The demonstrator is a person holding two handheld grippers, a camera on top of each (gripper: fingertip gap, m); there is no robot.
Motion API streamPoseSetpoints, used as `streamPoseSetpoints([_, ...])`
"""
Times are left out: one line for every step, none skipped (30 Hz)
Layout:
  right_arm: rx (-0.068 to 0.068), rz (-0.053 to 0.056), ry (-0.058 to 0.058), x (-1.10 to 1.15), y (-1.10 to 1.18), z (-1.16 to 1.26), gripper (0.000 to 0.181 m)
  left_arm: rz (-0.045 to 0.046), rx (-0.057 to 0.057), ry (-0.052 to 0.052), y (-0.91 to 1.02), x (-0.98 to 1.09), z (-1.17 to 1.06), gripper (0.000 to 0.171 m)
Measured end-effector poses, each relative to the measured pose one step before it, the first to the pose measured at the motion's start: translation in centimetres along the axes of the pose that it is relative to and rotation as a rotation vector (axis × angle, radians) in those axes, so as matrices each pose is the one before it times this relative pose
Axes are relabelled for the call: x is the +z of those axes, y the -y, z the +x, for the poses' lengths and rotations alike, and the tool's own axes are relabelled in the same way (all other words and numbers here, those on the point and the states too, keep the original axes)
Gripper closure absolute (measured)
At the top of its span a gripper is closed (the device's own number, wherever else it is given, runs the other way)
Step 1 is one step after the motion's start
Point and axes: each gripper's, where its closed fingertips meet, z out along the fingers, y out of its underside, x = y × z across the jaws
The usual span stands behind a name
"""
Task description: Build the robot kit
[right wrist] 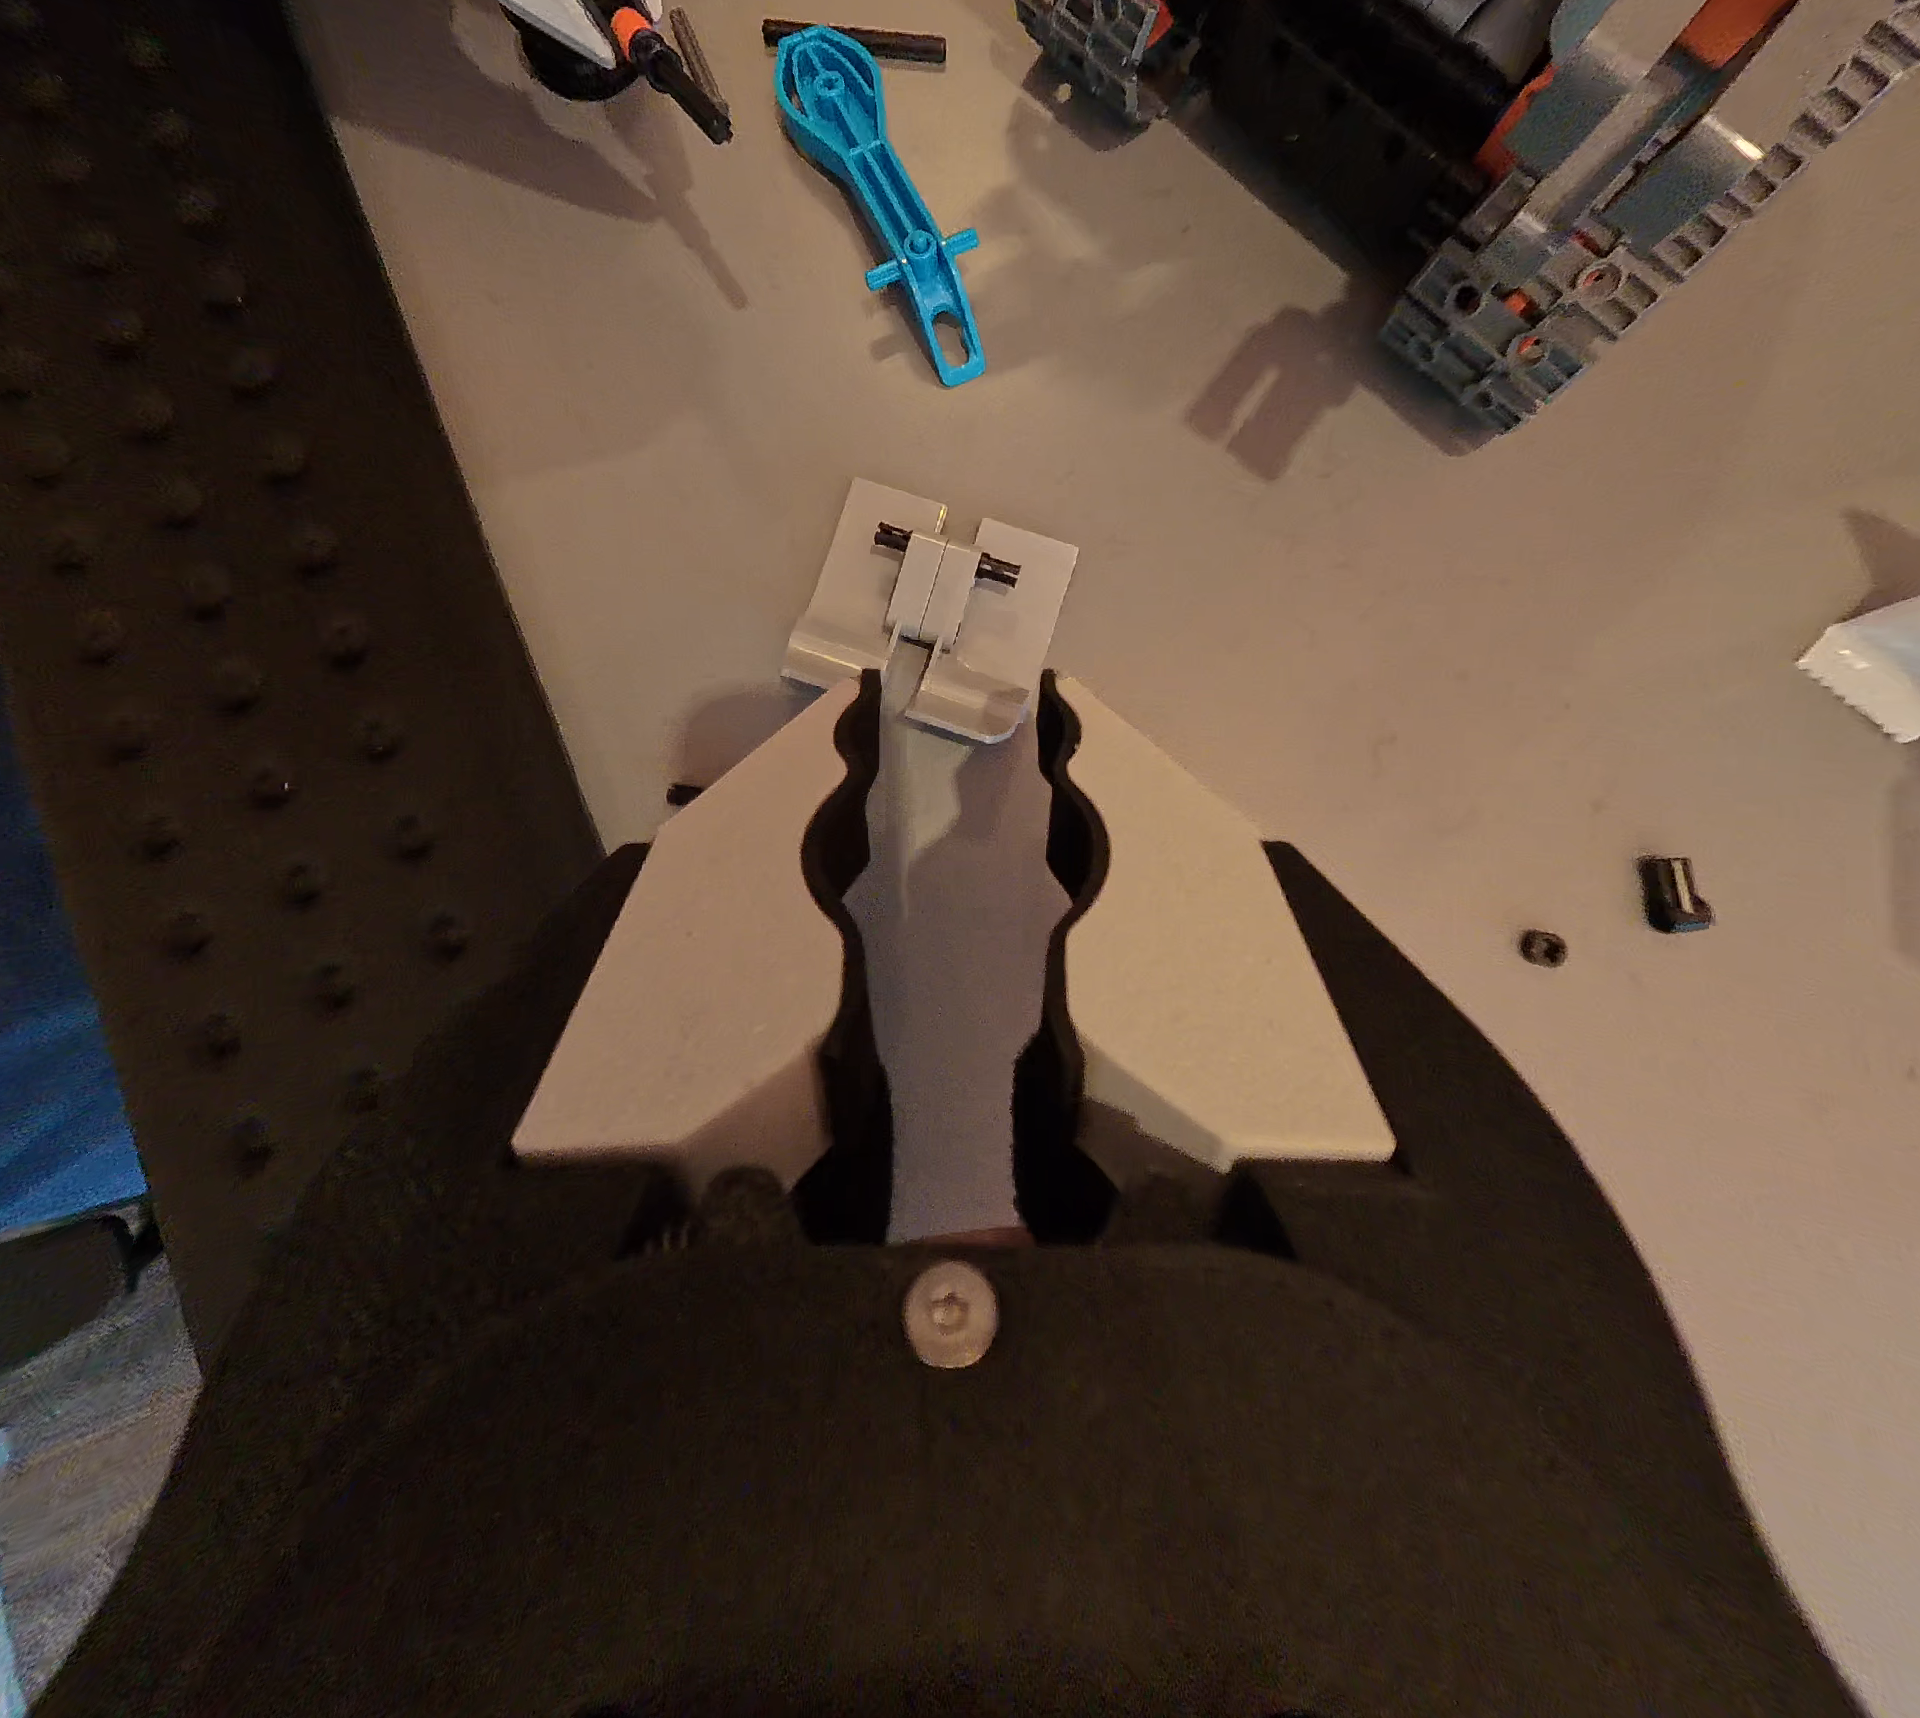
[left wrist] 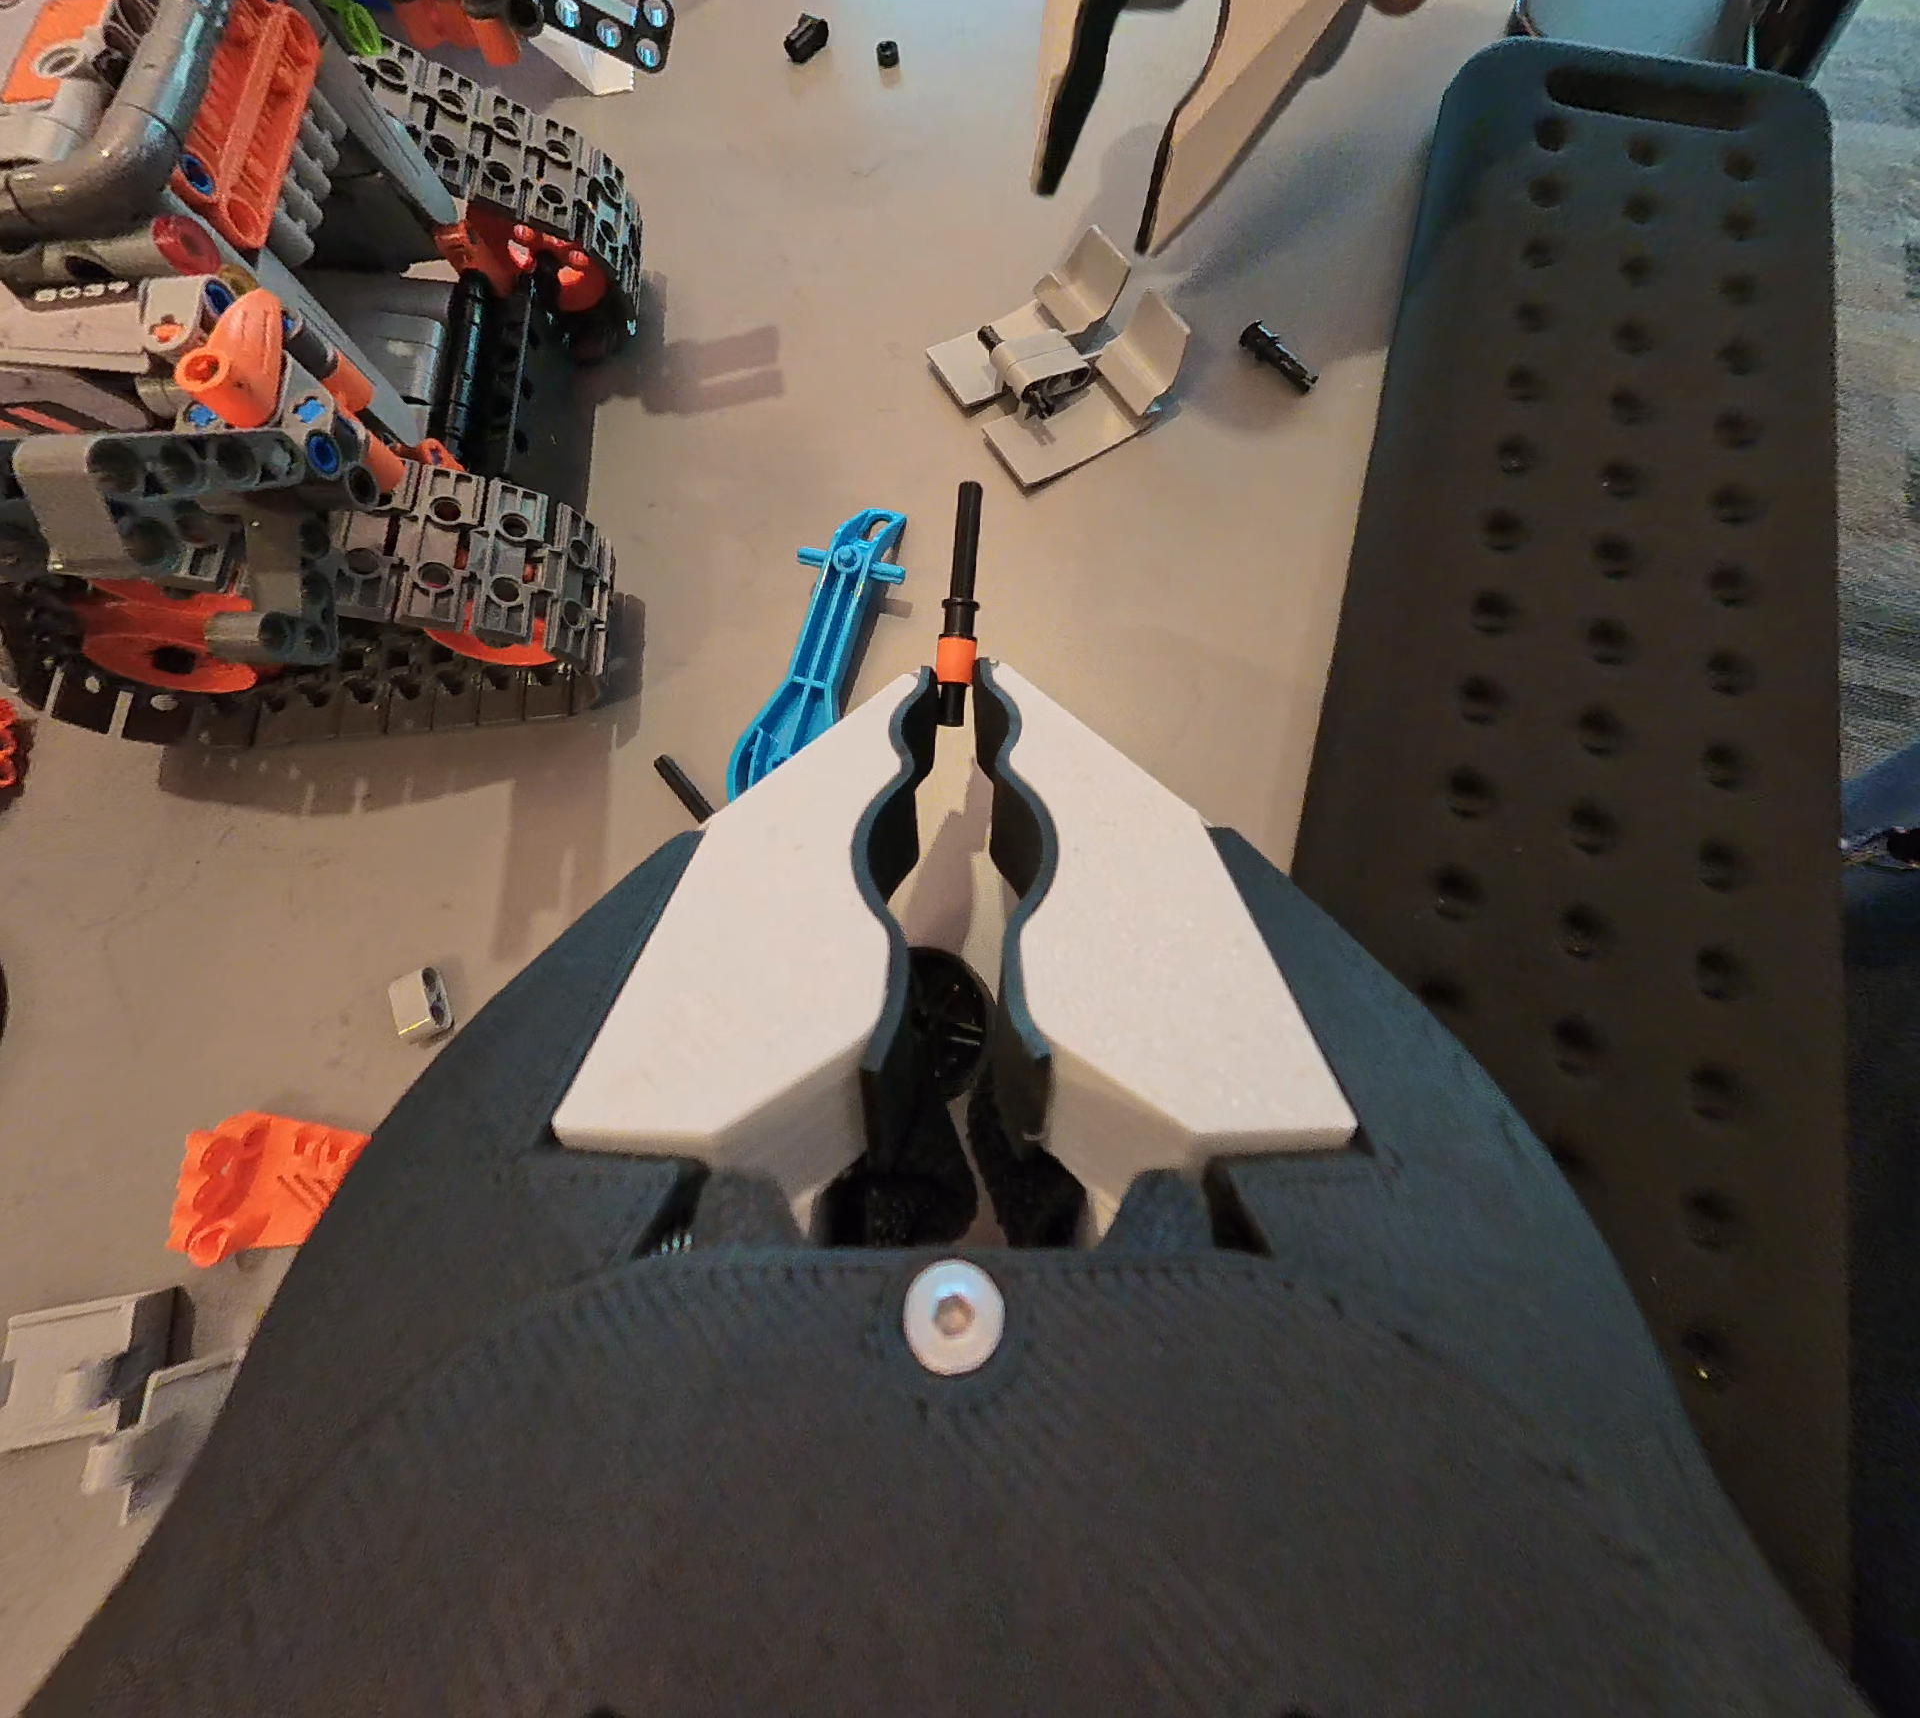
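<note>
Left wrist view: the left gripper [left wrist: 954,681] pinches one black axle with an orange collar [left wrist: 954,619] at its fingertips. One blue lever tool [left wrist: 821,640] lies just left; one grey panel assembly [left wrist: 1060,364] lies farther off under the right gripper [left wrist: 1091,219], and one tracked brick vehicle [left wrist: 301,318] fills the far left. A black perforated chair [left wrist: 1579,629] borders the table [left wrist: 831,214] on the right.

Right wrist view: the right gripper [right wrist: 951,692] has its jaws parted, its tips just over the near edge of the grey panel assembly [right wrist: 935,608]. Two small black pieces [right wrist: 1673,894] lie right on bare tabletop [right wrist: 1351,733].
</note>
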Motion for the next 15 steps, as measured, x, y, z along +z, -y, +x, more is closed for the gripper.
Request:
streamPoseSetpoints([0.0186, 0.0081, 0.0135, 0.282, 0.013, -0.198, 0.153, -0.00238, 0.0003, 0.0018, 0.012, 0.087, -0.01, 0.167])
streamPoseSetpoints([0.0148, 0.004, 0.0221, 0.265, -0.059, -0.354, 0.152, -0.0048, 0.0008, -0.0004, -0.026, 0.093, 0.042, 0.167])
streamPoseSetpoints([0.0115, 0.0024, 0.0113, 0.234, -0.078, -0.191, 0.152, -0.00562, 0.0006, -0.0008, -0.045, 0.093, 0.051, 0.167])
streamPoseSetpoints([0.0098, -0.0016, 0.0033, 0.199, -0.129, -0.065, 0.152, -0.00474, 0.0001, 0.0002, -0.033, 0.113, 0.042, 0.167])
streamPoseSetpoints([0.0094, -0.005, 0.0035, 0.17, -0.164, -0.056, 0.151, -0.00499, -0.0005, -0.0032, -0.025, 0.139, 0.103, 0.167])
streamPoseSetpoints([0.0073, -0.002, -0.0016, 0.123, -0.094, 0.019, 0.151, -0.00607, 0.0007, -0.0045, -0.021, 0.152, 0.127, 0.167])
streamPoseSetpoints([0.0031, 0.0028, -0.0013, 0.078, -0.001, -0.002, 0.15, -0.00571, 0.003, 0.0006, 0.011, 0.15, 0.071, 0.167])
streamPoseSetpoints([0.002, 0.0056, 0.0041, 0.002, 0.049, -0.092, 0.15, -0.00711, 0.0034, -0.001, 0.012, 0.161, 0.097, 0.167])
streamPoseSetpoints([0.0016, 0.0068, -0.0046, -0.109, 0.087, 0.047, 0.15, -0.00507, 0.0048, -0.0031, 0.04, 0.153, 0.152, 0.167])
streamPoseSetpoints([-0.0028, 0.0215, -0.0129, -0.291, 0.295, 0.144, 0.15, -0.0014, 0.0054, -0.0021, 0.116, 0.127, 0.145, 0.167])
streamPoseSetpoints([0.0067, 0.0177, 0.0052, -0.314, 0.22, -0.085, 0.15, -0.00216, 0.003, -0.0041, 0.106, 0.138, 0.181, 0.167])
streamPoseSetpoints([0.0101, -0.0049, -0.0002, -0.188, -0.118, 0.077, 0.149, -0.00255, 0.0016, -0.0057, 0.081, 0.145, 0.193, 0.167])
streamPoseSetpoints([0.0, -0.0149, -0.0118, -0.05, -0.307, 0.263, 0.149, -0.00322, 0.0034, -0.0069, 0.056, 0.182, 0.203, 0.167])
streamPoseSetpoints([-0.0031, -0.0115, -0.0076, 0.029, -0.267, 0.202, 0.148, -0.00261, 0.0042, -0.0034, 0.066, 0.171, 0.154, 0.167])
streamPoseSetpoints([0.0044, -0.0026, -0.0002, 0.065, -0.107, 0.107, 0.147, -0.00358, 0.0019, -0.0075, 0.041, 0.185, 0.188, 0.167])
